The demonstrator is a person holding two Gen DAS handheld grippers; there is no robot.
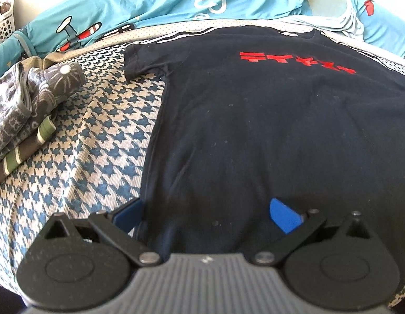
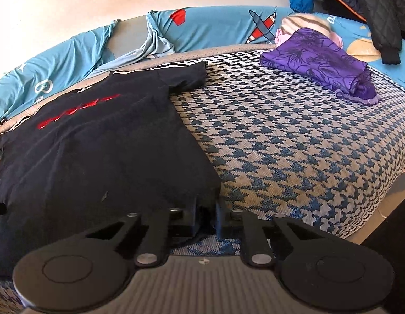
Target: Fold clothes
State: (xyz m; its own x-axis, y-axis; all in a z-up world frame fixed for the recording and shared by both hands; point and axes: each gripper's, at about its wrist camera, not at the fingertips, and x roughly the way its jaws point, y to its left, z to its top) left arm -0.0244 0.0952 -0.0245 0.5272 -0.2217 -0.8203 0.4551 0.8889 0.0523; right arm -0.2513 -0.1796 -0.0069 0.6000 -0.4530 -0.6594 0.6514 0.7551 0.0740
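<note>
A black T-shirt [image 1: 254, 130] with a red print lies spread flat, chest up, on the houndstooth bedspread [image 1: 97, 136]. My left gripper [image 1: 207, 216] stands open over the shirt's bottom hem. Its left blue finger [image 1: 131, 214] sits at the shirt's left edge and the other rests on the cloth. In the right wrist view the same T-shirt [image 2: 97, 157] fills the left half. My right gripper [image 2: 208, 218] is shut on the shirt's near right hem corner, with dark fabric pinched between its close-set fingers.
Grey patterned clothes [image 1: 32, 99] lie piled at the left, with a white perforated basket [image 1: 3, 26] behind them. A blue aeroplane-print sheet [image 1: 150, 5] runs along the back. A folded purple garment [image 2: 320, 60] and a dark quilted jacket [image 2: 380, 7] lie at the far right.
</note>
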